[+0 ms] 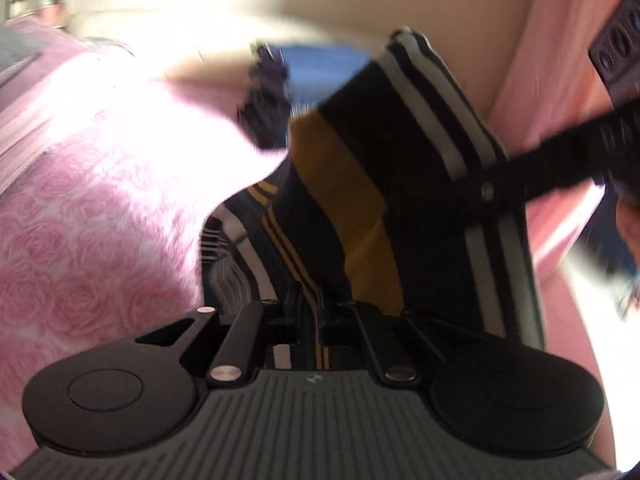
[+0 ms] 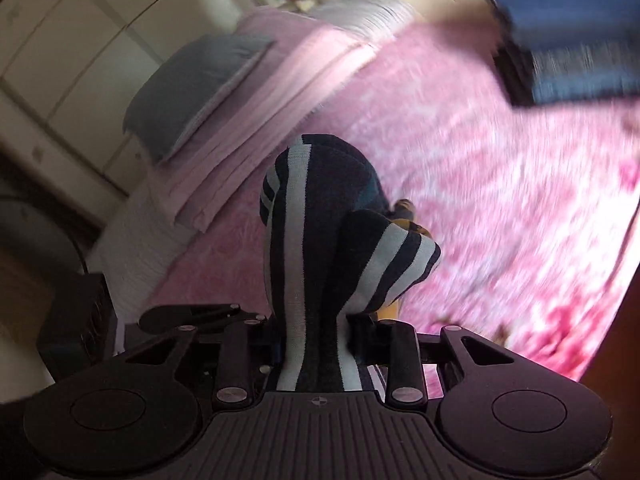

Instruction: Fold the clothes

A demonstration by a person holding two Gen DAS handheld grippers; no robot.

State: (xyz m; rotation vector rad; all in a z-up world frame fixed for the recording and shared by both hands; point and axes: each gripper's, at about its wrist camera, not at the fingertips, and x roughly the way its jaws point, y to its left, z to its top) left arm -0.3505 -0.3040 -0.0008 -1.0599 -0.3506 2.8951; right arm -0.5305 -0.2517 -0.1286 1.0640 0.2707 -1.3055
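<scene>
Both claws grip one striped garment (image 1: 360,184), navy with white and mustard bands, held up above the bed's pink rose-patterned blanket (image 1: 80,240). The left claw (image 1: 308,308) is closed narrowly on a fold of the cloth; the right claw (image 2: 316,332) pinches a bunched white-and-navy striped edge. Blur suggests motion. A folded blue item (image 2: 580,40) lies far right on the bed, and pink towels with a grey pillow (image 2: 192,92) lie far left. This looks like mid-fold: next, lay the garment flat on the blanket and bring the edges together.
</scene>
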